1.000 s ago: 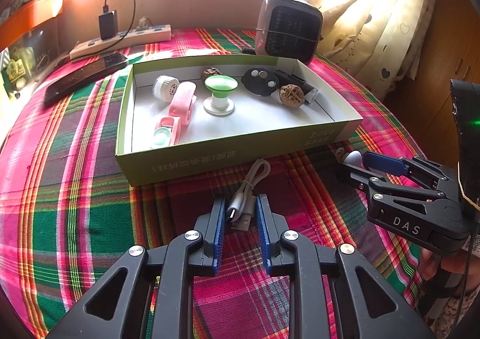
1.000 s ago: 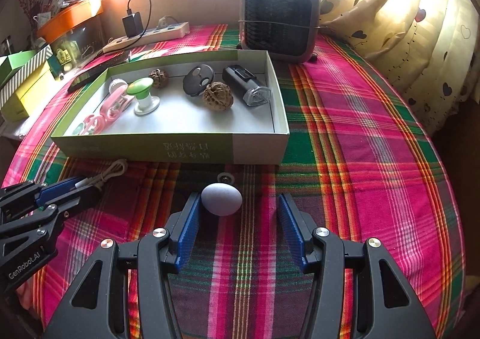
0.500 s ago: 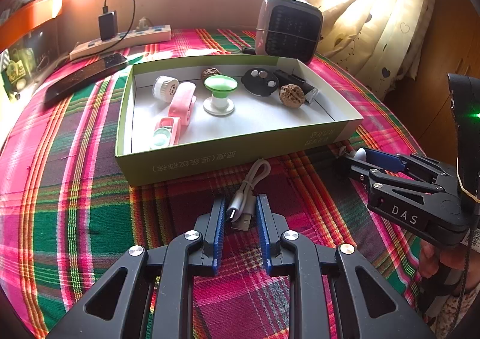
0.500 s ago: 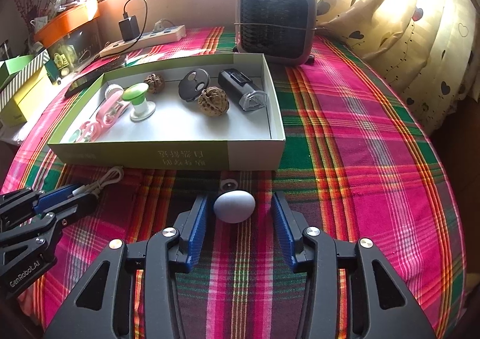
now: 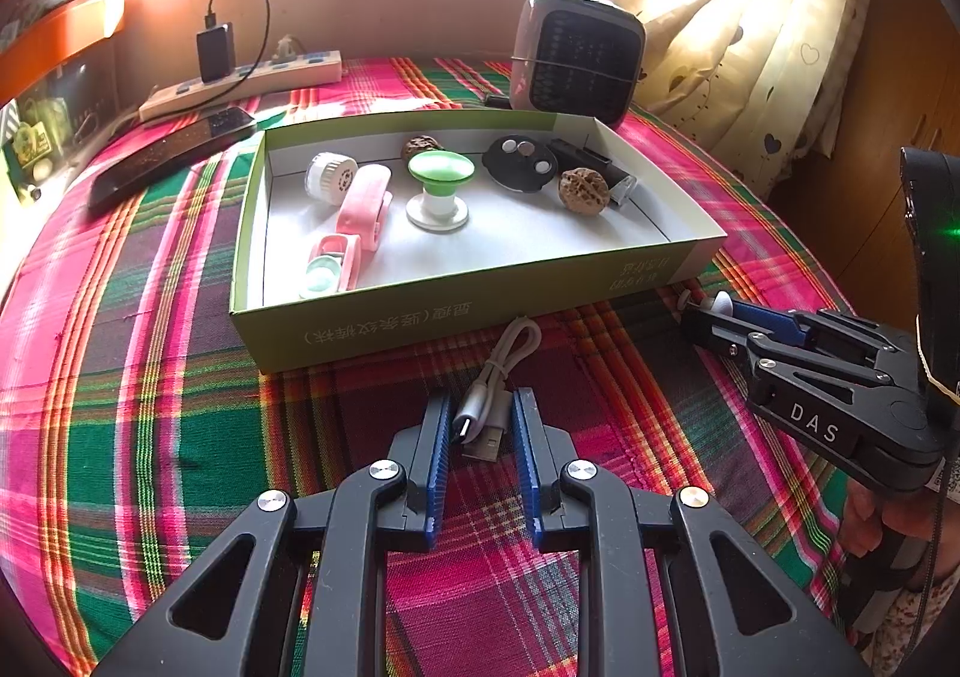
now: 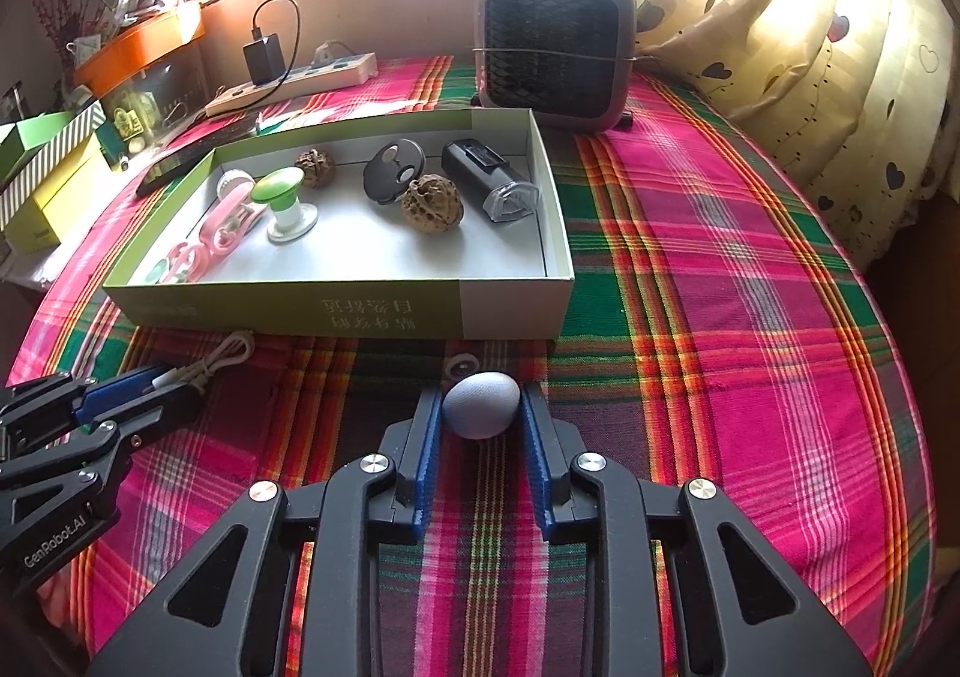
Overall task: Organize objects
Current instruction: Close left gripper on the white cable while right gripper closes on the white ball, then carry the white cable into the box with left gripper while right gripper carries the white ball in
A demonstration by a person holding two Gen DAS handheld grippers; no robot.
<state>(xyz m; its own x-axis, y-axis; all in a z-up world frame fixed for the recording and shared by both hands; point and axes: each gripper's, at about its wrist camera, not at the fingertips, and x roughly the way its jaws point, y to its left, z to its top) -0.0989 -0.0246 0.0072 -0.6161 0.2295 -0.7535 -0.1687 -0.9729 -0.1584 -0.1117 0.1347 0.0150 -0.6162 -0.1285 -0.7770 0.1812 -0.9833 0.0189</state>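
Observation:
My left gripper (image 5: 480, 431) rests low on the plaid cloth, shut on the plug ends of a coiled white USB cable (image 5: 498, 371). In the right wrist view, my right gripper (image 6: 480, 425) has its jaws closing tight on a pale grey egg (image 6: 481, 404), with both blue pads touching its sides. A shallow green-and-white box (image 6: 336, 311) lies just beyond both grippers. It holds walnuts (image 6: 433, 206), a green-topped stand (image 6: 282, 200), pink pieces and black gadgets. The left wrist view shows the right gripper (image 5: 714, 311) at the box's near right corner.
A small white ring (image 6: 461, 365) lies on the cloth behind the egg. A grey heater (image 6: 555, 47) stands beyond the box, with a power strip (image 6: 294, 80) and a dark phone (image 5: 168, 155) at the back left. Yellow and green boxes (image 6: 42, 185) sit at the left.
The right gripper's jaws have come together from wide apart until both pads meet the egg. The left gripper and its cable have not moved.

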